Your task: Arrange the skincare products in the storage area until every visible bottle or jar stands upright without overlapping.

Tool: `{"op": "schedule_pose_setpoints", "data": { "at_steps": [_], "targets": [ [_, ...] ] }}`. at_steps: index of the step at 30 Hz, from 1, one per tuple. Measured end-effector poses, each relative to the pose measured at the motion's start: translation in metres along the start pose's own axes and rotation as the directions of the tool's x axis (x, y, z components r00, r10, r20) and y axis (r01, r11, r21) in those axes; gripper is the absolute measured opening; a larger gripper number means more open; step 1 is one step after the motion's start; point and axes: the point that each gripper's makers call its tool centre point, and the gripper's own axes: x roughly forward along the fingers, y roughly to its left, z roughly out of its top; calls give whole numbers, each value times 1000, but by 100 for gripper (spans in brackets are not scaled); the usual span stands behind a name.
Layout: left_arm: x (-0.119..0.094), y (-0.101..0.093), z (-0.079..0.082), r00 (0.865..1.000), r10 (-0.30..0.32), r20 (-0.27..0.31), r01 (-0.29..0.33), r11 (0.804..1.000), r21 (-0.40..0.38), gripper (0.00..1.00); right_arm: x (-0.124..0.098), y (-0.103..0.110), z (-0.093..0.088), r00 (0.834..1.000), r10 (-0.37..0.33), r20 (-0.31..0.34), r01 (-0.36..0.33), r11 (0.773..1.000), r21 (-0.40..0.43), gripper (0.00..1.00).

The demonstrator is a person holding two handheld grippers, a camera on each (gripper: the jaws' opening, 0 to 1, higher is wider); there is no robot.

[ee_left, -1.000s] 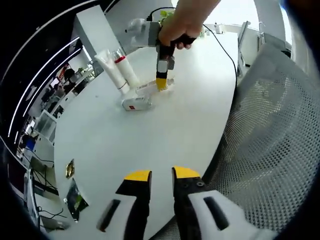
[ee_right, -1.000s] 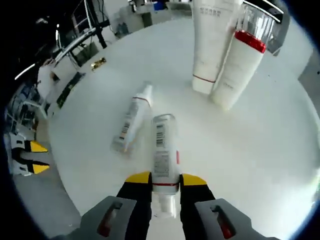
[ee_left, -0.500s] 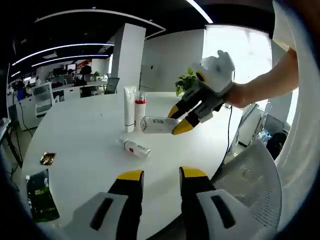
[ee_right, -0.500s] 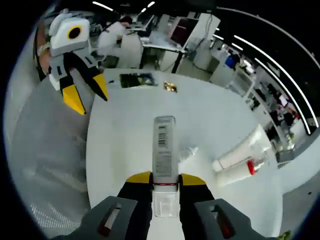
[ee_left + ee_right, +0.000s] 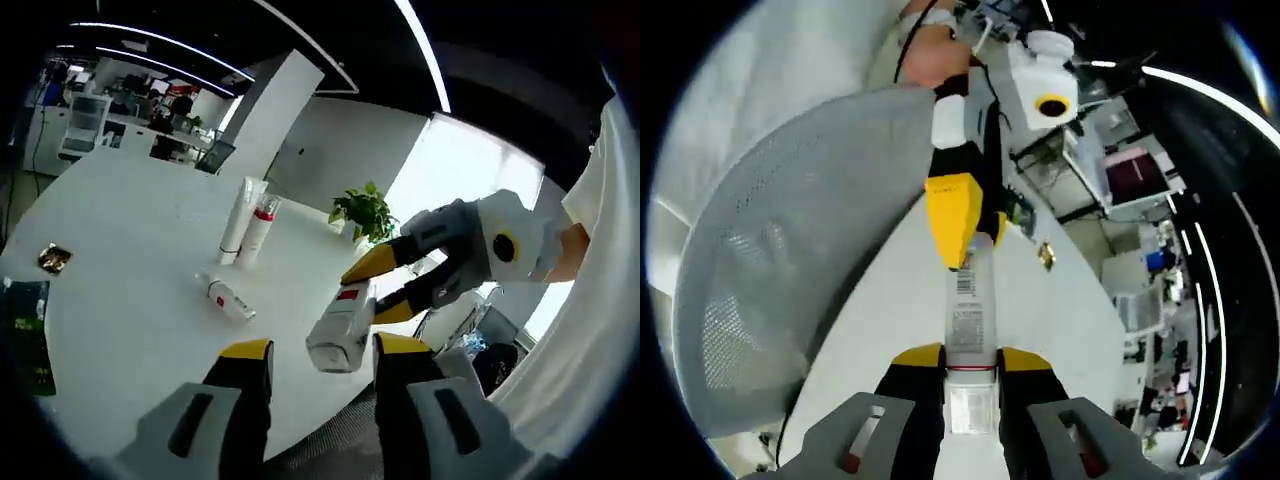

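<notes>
Two grippers: both meet above the table's (image 5: 120,290) near edge.
Right gripper (image 5: 971,358): clamped on the clear bottle (image 5: 966,318).
Left gripper (image 5: 312,352): jaws parted, the bottle's base between their tips.
Table middle: one small bottle (image 5: 226,298) lying; two tubes (image 5: 250,218) upright.

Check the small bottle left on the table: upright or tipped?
Tipped. The small bottle lies flat on the table, while the two tubes behind stand upright.

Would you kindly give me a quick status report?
Right gripper shut on clear rectangular bottle, airborne. Left gripper open beside it. Small white bottle lies flat.
</notes>
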Motion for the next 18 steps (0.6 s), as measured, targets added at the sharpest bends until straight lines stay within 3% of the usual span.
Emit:
{"op": "schedule_pose_setpoints", "data": {
  "at_steps": [4, 6, 8, 10, 13, 18],
  "targets": [
    [0, -14, -3, 998, -64, -14, 64, 998, 10, 32, 4, 2, 7, 1000, -12, 9, 13, 999, -30, 13],
    [0, -21, -10, 994, -95, -48, 95, 995, -3, 29, 7, 0, 10, 999, -33, 16, 33, 999, -33, 13],
    [0, -19, -11, 994, -91, -55, 91, 996, -3, 31, 10, 4, 14, 1000, -20, 24, 22, 998, -65, 13],
    [0, -26, -13, 989, -133, -68, 130, 991, -42, 29, 12, 7, 18, 1000, -13, 26, 16, 994, -111, 13],
    [-2, -23, -25, 983, -120, -140, 115, 992, -46, 20, 18, 10, 24, 999, -10, 35, 15, 990, -140, 14],
    [-1, -17, -25, 985, -94, -145, 85, 994, -67, 20, 23, 8, 22, 1000, -11, 28, 15, 993, -115, 14]
  ]
}}
